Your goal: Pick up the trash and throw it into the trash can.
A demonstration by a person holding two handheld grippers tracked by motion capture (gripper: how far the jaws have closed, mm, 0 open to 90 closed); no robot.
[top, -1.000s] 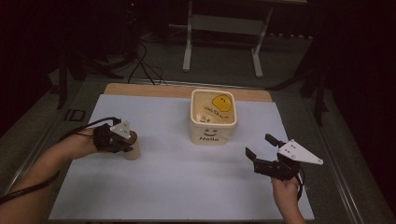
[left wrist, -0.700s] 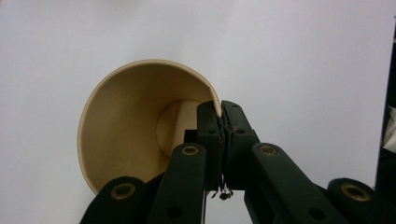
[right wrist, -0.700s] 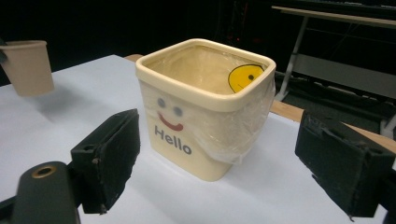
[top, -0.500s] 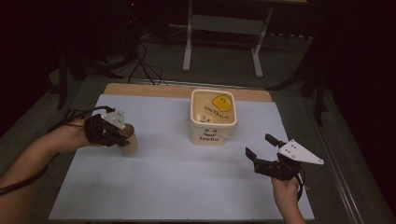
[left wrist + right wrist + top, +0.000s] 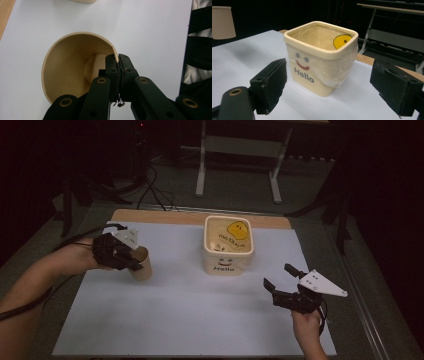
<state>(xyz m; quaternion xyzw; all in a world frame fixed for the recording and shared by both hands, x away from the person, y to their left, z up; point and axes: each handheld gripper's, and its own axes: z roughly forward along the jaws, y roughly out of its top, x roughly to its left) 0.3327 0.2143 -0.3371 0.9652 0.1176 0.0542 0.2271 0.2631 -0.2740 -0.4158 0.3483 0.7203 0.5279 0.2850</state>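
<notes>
At left of centre in the high view, my left gripper (image 5: 131, 261) had its fingers clamped on the rim of the cup (image 5: 142, 263), which sat on the white counter (image 5: 190, 315). At lower right, my right gripper (image 5: 283, 282) hung with fingers wide apart, facing the "Hello" tub (image 5: 228, 245) at the frame's centre.

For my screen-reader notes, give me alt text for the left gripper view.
The left hand-held gripper pinches the rim of a tan paper cup, jaws shut on its wall, above a white table. The cup looks empty inside.
</notes>
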